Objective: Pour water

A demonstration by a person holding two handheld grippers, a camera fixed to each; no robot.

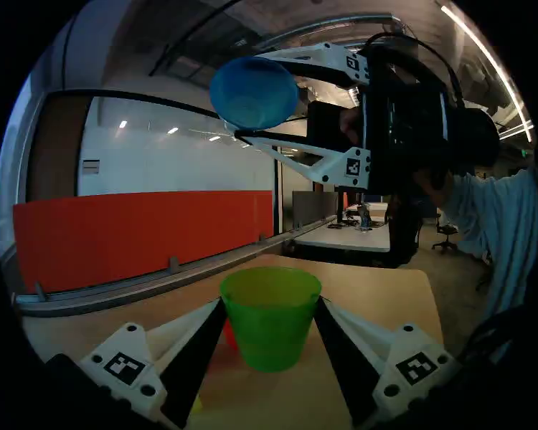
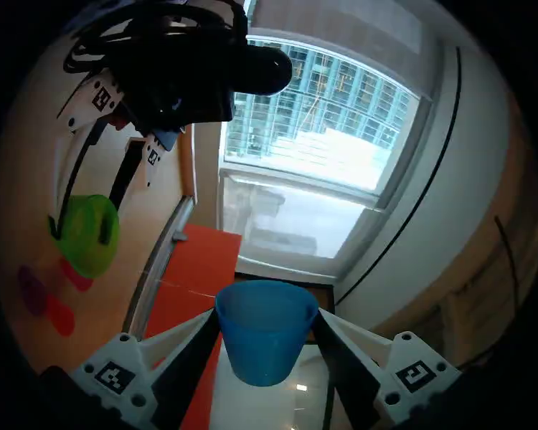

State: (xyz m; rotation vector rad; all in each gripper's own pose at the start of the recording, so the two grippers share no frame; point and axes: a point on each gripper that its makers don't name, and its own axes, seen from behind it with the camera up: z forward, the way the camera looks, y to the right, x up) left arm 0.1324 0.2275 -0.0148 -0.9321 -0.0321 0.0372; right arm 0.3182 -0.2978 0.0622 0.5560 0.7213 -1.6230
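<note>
Left gripper view: left gripper (image 1: 270,309) has its two fingers spread about a cup's width, one pressed on each side of a green cup (image 1: 270,333). Cup is upright with its mouth up, held over a pale wood table (image 1: 391,301). Cannot tell if its base touches the table. Cannot tell if anything is inside it. A small red thing (image 1: 229,335) sits just behind the cup on its left, too hidden to name.

Higher in the same view, right gripper (image 1: 249,94) is held up in the air by a hand (image 1: 349,122) with a light sleeve (image 1: 498,215). It is rolled over, one finger above the other, and a blue cup (image 1: 258,89) is clamped between them. Blue cup is tipped on its side, well above the green cup and apart from it. An orange wall panel (image 1: 140,229) runs behind the table.

Right gripper view: right gripper (image 2: 267,319) is spread to cup width, both fingers against the sides of the blue cup (image 2: 265,340), mouth away from the camera base. Cannot see into it. A big window (image 2: 319,143) lies ahead. At the left edge the table (image 2: 25,179) stands on end in the picture, and there the left gripper (image 2: 84,226) grips the green cup (image 2: 90,240). Red and purple blobs (image 2: 54,301) lie on the table near the green cup, too blurred to name.
</note>
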